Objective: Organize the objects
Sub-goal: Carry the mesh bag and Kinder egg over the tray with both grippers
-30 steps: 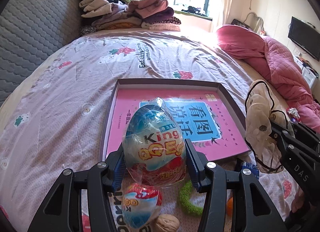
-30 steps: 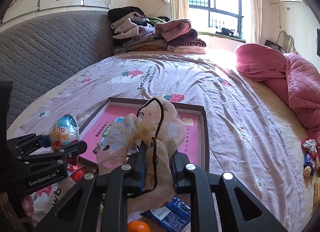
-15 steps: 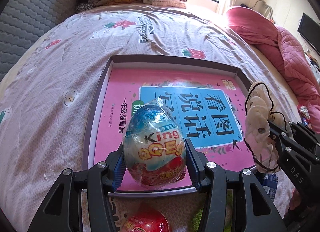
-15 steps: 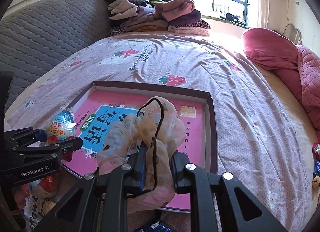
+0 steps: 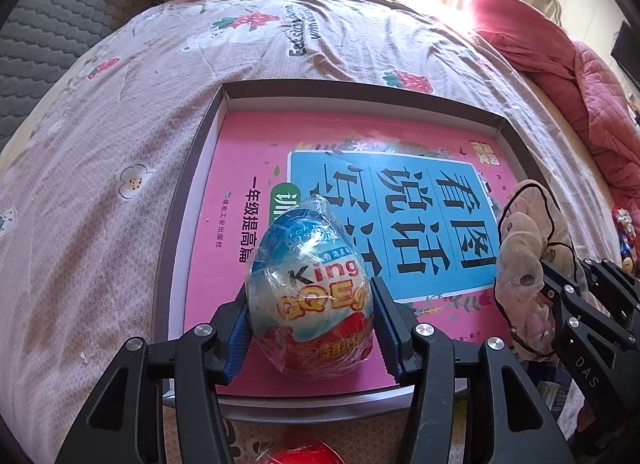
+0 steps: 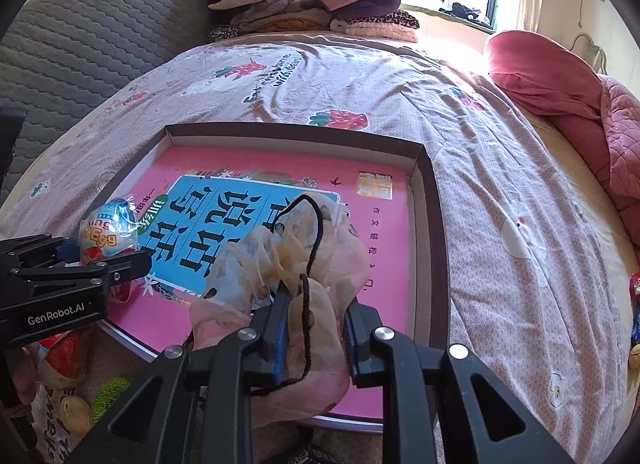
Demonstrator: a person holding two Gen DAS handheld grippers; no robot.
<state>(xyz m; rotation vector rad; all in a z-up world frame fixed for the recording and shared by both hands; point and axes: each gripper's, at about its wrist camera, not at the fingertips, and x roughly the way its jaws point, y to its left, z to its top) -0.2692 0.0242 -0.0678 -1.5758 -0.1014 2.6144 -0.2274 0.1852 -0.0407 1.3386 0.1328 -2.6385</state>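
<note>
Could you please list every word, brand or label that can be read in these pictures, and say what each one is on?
"King": foil-wrapped blue and red toy egg.
"看图说话": pink book, in the shallow brown box.
"一年级提高篇": same cover; the smaller line beside it is too small.
"GenRobot.AI": left gripper.
"DAS": right gripper.
Dark print on the pink bedsheet: unreadable.

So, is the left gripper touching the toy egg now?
Touching. The left wrist view shows the left gripper with both blue pads pressed against the sides of the toy egg.
</note>
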